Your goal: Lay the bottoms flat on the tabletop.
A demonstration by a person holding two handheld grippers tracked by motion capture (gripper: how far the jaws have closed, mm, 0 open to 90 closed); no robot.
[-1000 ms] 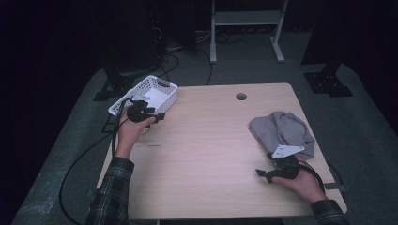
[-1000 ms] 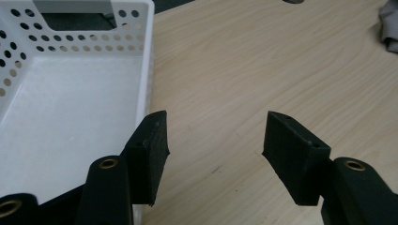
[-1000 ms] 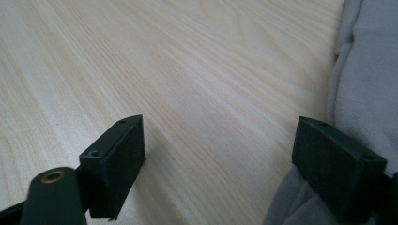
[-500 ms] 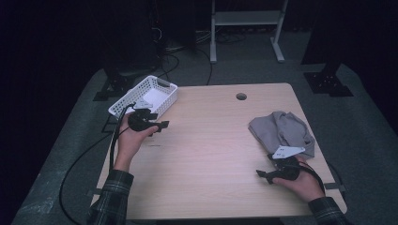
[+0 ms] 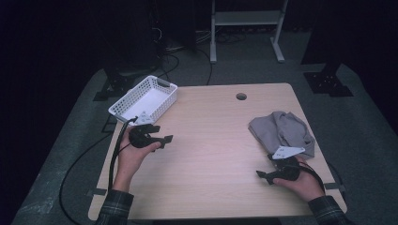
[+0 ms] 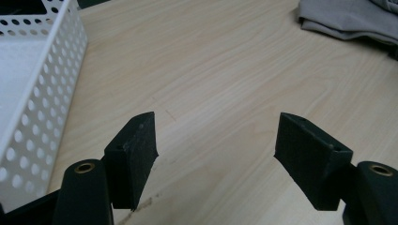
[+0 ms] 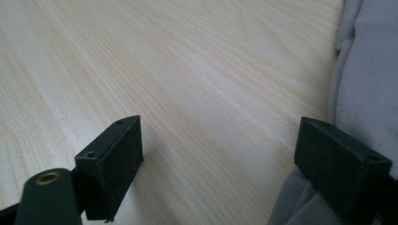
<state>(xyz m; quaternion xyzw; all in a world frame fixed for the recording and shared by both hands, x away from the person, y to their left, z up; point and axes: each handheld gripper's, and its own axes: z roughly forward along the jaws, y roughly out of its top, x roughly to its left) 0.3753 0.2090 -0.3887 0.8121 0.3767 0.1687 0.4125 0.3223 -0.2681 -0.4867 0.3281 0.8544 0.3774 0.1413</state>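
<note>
High view: my left gripper [image 5: 165, 139] has come away from the white basket [image 5: 123, 105], jaws just opening on nothing, so it's free for the grey cloth [image 5: 281, 133] far across. Left gripper view: bare table [image 6: 225, 84] between the pads. Right gripper view: my right gripper [image 7: 218, 164] gapes empty, cloth touching one pad.

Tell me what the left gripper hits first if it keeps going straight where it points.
Likely the crumpled grey cloth across the bare wooden table; the left gripper, jaws open and just widening, has nothing between or nearer.
</note>
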